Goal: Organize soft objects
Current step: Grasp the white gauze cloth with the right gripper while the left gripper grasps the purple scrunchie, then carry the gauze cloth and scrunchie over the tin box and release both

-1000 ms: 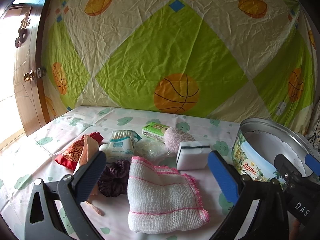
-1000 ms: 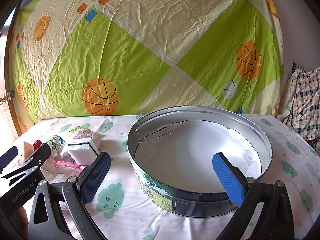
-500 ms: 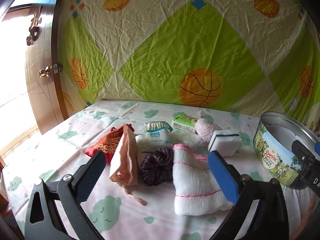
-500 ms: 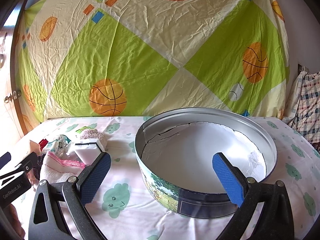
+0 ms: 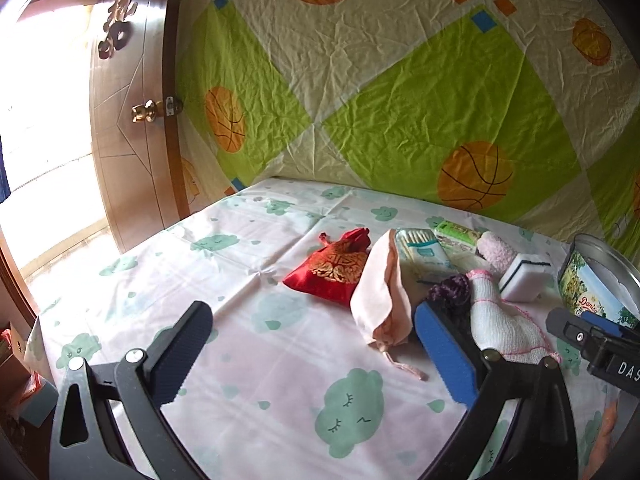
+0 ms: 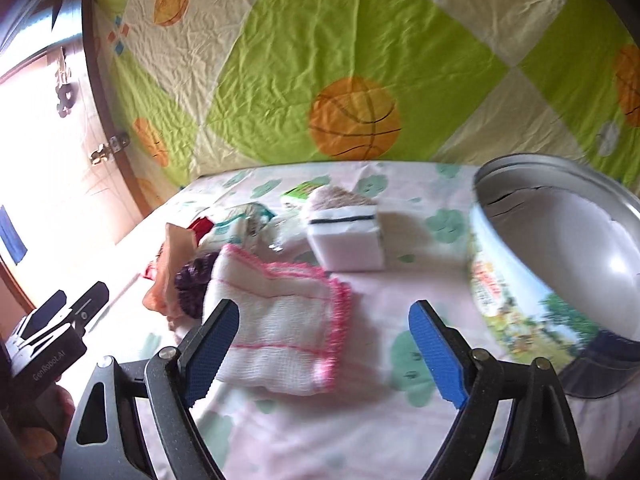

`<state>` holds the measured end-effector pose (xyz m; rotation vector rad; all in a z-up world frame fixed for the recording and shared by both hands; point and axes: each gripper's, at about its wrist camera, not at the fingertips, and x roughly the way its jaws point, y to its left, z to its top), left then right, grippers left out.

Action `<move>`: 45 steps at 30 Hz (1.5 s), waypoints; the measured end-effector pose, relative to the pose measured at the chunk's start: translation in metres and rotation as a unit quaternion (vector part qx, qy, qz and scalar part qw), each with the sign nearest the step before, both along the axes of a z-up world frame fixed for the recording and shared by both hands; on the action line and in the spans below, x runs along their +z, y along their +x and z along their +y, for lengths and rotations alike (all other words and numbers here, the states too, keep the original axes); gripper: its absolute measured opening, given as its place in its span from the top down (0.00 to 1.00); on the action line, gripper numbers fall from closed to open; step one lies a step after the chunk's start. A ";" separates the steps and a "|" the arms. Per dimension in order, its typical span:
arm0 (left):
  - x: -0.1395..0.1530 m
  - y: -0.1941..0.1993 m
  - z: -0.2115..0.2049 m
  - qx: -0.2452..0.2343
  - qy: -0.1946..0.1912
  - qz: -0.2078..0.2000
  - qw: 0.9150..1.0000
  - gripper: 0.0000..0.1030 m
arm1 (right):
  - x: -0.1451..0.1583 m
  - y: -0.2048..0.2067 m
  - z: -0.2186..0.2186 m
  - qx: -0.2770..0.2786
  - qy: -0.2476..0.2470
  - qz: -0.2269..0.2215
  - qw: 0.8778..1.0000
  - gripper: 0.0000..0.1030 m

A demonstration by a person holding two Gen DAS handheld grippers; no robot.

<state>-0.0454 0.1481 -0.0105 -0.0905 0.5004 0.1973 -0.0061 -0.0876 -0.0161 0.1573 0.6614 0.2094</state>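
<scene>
A pile of soft things lies on the cloud-print sheet [image 5: 280,360]: a red pouch [image 5: 332,270], a peach pouch [image 5: 380,296], a purple scrunchie [image 5: 450,290], a pink-edged white cloth [image 6: 280,320], a white sponge [image 6: 346,242] and a pink fluffy piece [image 5: 494,250]. My left gripper [image 5: 312,320] is open over bare sheet, its right finger beside the peach pouch. My right gripper [image 6: 324,312] hovers just before the white cloth. Its jaws are closing, the cloth's near edge lies between them, and the pads do not press it. The round tin [image 6: 560,264] stands open to the right.
A cotton-swab pack [image 5: 424,254] and a green tissue pack [image 5: 456,234] lie behind the pile. A patterned sheet [image 5: 400,80] hangs behind the bed and a wooden door [image 5: 132,120] stands at the left. The bed's left edge drops off near the door.
The left view has swung left, so the pile now sits at its right. The right gripper has turned from the tin toward the white cloth, and its jaws have narrowed a little.
</scene>
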 end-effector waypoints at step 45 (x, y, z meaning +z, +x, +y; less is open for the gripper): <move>-0.035 0.107 -0.069 -0.111 -0.068 0.155 0.979 0.56 | 0.020 -0.016 -0.031 -0.031 -0.089 -0.089 0.992 0.73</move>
